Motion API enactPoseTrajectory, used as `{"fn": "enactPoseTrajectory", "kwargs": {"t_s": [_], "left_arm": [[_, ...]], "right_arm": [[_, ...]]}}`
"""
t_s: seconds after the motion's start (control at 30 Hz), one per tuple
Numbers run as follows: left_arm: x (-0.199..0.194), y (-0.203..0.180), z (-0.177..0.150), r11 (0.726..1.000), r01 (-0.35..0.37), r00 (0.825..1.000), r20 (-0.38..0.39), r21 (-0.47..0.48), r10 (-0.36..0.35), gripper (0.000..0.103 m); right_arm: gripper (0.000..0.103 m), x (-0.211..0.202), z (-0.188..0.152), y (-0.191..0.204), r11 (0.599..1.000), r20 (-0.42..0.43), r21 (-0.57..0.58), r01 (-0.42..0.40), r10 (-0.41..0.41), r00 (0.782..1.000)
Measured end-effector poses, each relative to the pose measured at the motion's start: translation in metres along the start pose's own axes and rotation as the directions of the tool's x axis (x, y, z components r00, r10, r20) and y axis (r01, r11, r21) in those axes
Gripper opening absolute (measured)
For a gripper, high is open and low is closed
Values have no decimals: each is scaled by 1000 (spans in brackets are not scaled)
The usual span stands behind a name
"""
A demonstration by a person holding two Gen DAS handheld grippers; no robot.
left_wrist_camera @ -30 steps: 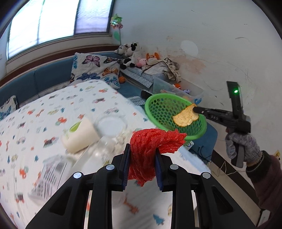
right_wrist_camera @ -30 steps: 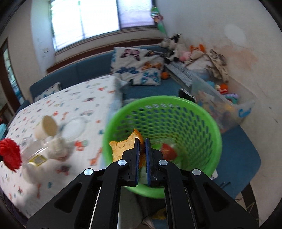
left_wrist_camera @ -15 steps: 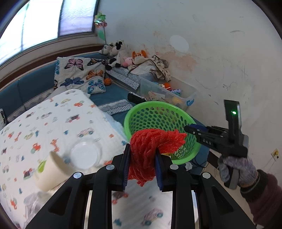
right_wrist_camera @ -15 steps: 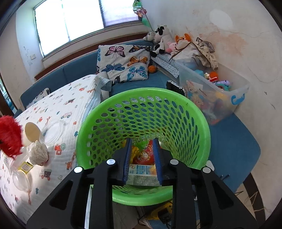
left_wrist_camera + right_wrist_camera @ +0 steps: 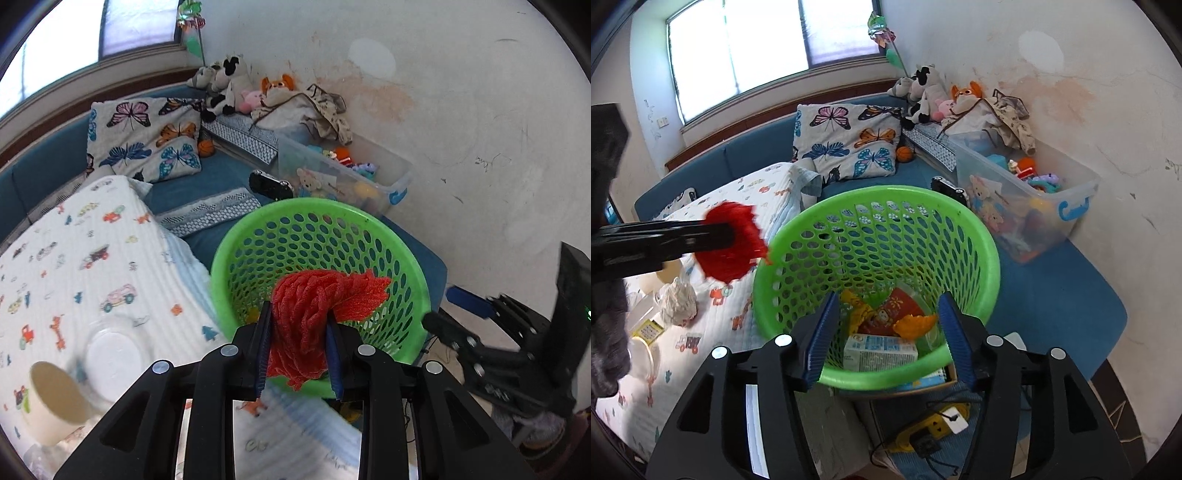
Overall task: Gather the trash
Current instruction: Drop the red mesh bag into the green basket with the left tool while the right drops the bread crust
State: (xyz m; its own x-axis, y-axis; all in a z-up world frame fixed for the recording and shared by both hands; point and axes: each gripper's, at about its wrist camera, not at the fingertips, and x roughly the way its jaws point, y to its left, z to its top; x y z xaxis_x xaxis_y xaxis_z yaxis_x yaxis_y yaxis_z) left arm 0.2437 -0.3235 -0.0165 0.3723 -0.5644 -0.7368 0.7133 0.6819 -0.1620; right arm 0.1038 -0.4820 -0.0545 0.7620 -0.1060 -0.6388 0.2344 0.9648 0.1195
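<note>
Your left hand-held gripper (image 5: 299,345) is clamping a wad of red mesh netting (image 5: 314,314) between its blue pads, the jaws standing narrow with the netting bulging out above and below them. In the left wrist view that netting is sitting in front of the green basket (image 5: 402,251), just over its near rim; in the right wrist view it is hanging at the basket's left rim, just outside the edge and above the bed (image 5: 713,332).

Your right hand-held gripper (image 5: 886,338) is poised over the basket's near rim with nothing between its pads. Its jaws have just been opening, and they are standing well apart. Below them, in the bottom of the basket, an orange-yellow piece of peel (image 5: 914,325) is lying beside a small carton (image 5: 881,352) and a red wrapper (image 5: 897,306).

On the bed's printed cover, a cream paper cup (image 5: 55,402) is lying on its side next to a clear plastic lid (image 5: 114,356), near your left hand-held gripper.
</note>
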Motion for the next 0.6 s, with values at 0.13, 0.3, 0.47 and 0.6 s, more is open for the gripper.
{"fn": "enactPoseTrajectory", "kwargs": {"t_s": [0.13, 0.3, 0.47, 0.6], "left_arm": [[16, -7, 0, 1000, -5, 1000, -25, 13, 5, 28], [28, -11, 1, 1000, -1, 999, -51, 4, 2, 43], [28, -12, -1, 1000, 8, 999, -45, 2, -8, 61], [16, -7, -4, 1000, 11, 1000, -25, -13, -12, 63]], "right_arm": [[62, -4, -5, -1, 1000, 0, 12, -10, 10, 1000], [63, -5, -7, 1, 1000, -1, 19, -20, 20, 1000], [63, -10, -10, 4, 1000, 7, 18, -25, 25, 1000], [65, -15, -12, 8, 1000, 7, 11, -26, 26, 1000]]}}
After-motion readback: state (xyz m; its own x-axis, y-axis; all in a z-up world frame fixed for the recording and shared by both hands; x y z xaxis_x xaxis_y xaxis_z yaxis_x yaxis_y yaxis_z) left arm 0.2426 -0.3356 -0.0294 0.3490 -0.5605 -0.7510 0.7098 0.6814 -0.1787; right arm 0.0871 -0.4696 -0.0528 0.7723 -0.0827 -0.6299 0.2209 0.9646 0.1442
